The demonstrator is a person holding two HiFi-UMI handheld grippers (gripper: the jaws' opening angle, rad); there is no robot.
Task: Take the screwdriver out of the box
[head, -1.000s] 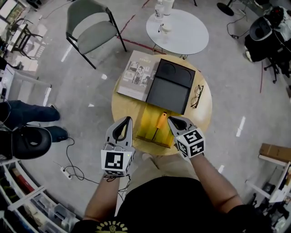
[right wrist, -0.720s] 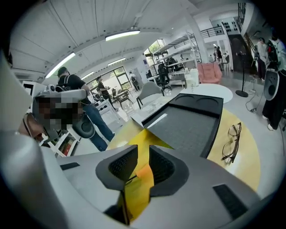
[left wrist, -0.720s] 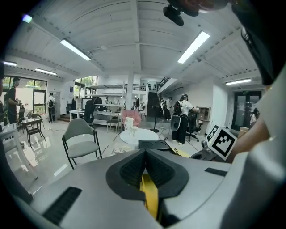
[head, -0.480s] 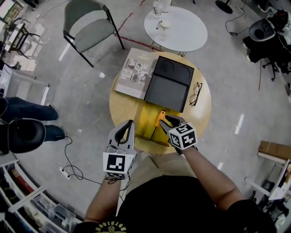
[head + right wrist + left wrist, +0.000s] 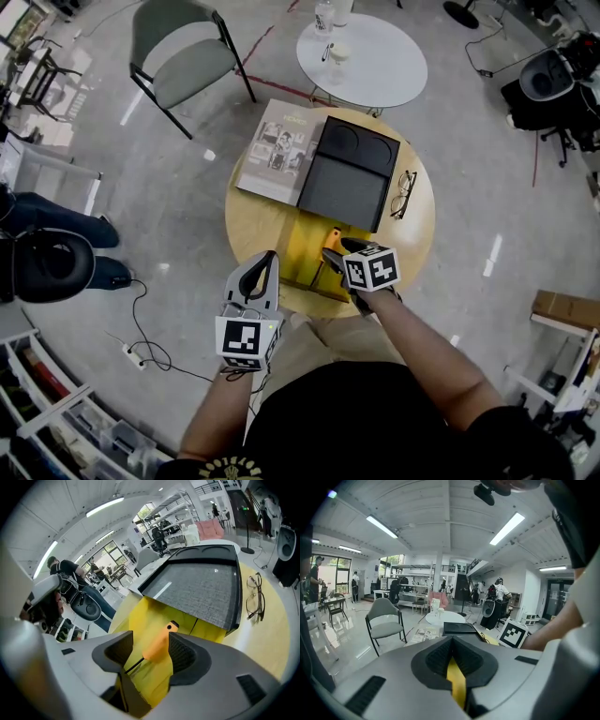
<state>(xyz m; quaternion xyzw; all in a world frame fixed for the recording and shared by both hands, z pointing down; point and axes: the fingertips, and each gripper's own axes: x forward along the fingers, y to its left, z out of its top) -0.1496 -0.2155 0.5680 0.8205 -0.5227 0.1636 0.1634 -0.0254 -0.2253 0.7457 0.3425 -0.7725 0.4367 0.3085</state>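
Orange-handled screwdriver (image 5: 158,645) lies in the open yellow box (image 5: 140,613), its handle between the jaws of the right gripper (image 5: 151,649) (just opened wide, not pressing). Grasp stage, I judge: clench next, then lift.

Presenting as an open-plan lab or office workspace. Showing polished grey floor (image 5: 169,187) throughout, grey chair (image 5: 183,61) at upper left, round white table (image 5: 370,70) at top centre, office chairs (image 5: 544,80) at upper right, storage shelving (image 5: 47,412) at lower left, ceiling strip lights (image 5: 382,527) overhead.
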